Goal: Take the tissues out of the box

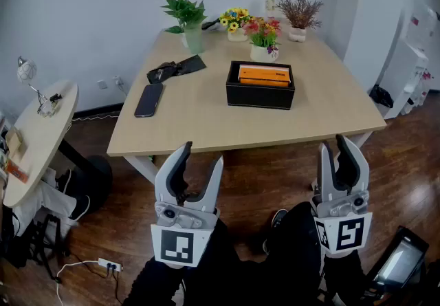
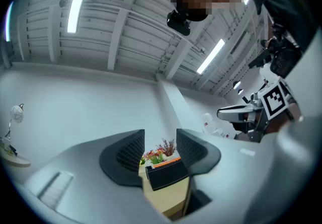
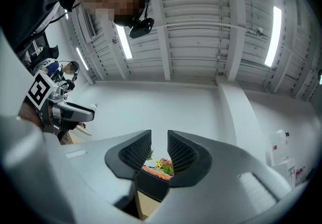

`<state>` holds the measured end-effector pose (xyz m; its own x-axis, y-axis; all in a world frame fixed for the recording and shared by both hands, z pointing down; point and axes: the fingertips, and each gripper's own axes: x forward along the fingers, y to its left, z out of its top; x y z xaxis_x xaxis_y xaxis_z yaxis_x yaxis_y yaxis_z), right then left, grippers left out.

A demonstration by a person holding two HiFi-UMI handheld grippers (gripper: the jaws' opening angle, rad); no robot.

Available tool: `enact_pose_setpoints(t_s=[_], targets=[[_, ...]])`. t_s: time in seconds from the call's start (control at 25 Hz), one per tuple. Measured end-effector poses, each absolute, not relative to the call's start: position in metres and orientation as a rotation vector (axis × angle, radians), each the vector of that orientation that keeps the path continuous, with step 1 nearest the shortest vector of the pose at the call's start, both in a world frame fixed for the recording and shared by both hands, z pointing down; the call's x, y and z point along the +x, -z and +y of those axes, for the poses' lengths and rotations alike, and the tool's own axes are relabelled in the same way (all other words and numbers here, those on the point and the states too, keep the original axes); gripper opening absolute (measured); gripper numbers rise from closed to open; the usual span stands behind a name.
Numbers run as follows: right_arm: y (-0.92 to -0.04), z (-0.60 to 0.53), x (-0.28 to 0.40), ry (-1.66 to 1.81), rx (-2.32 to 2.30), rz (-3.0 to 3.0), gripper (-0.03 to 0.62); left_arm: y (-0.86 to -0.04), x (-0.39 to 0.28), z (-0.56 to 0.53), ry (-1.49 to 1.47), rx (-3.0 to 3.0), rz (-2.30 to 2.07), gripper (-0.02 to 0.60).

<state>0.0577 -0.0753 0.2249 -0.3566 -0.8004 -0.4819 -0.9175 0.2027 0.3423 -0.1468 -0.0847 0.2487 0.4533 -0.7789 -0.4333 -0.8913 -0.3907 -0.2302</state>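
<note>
My left gripper [image 1: 202, 153] and right gripper [image 1: 333, 143] hang low in front of me, above my dark trousers [image 1: 289, 256] and short of the near edge of the table. Both are released. The left jaws stand wide apart and the right jaws a little closer together, and the ribbed black pads of both grip nothing. Each gripper's own view looks through the gap between its pads at the far-off box and the flowers behind it.

Beyond the grippers is the pale wooden rectangular table [image 1: 206, 122], standing on a dark wood floor [image 1: 261, 181]. The black rectangular tissue box [image 1: 260, 95] sits upright near the middle of the table, well apart from both grippers. It has an open top, and a flat bright orange tissue pack [image 1: 264, 75] lies inside it and shows above the rim.

To the left of the box, a black phone [image 1: 148, 100] lies flat, with a black folded wallet [image 1: 175, 68] past it. Four plants line the far edge:
- a leafy green plant in a pale vase [image 1: 187, 23]
- yellow flowers [image 1: 236, 21]
- a red and pink bouquet in a white pot [image 1: 263, 38], just behind the box
- a purplish dried sprig in a white pot [image 1: 300, 14]

A round pale side table [image 1: 41, 139] stands at my far left.
</note>
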Motion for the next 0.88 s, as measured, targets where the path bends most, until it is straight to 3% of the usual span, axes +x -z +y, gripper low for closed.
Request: enact_pose_setpoints(t_s=[0.6, 0.88], targets=[[-0.209, -0.202, 0.053, -0.884, -1.521, 2.344, 0.103, -0.219, -0.107, -0.193, -0.318, -2.240, 1.352, 0.181], [-0.228, -0.247, 0.048, -0.875, -1.507, 2.551, 0.122, -0.229, -0.084, -0.255, -0.073, -2.348, 1.268, 0.181]])
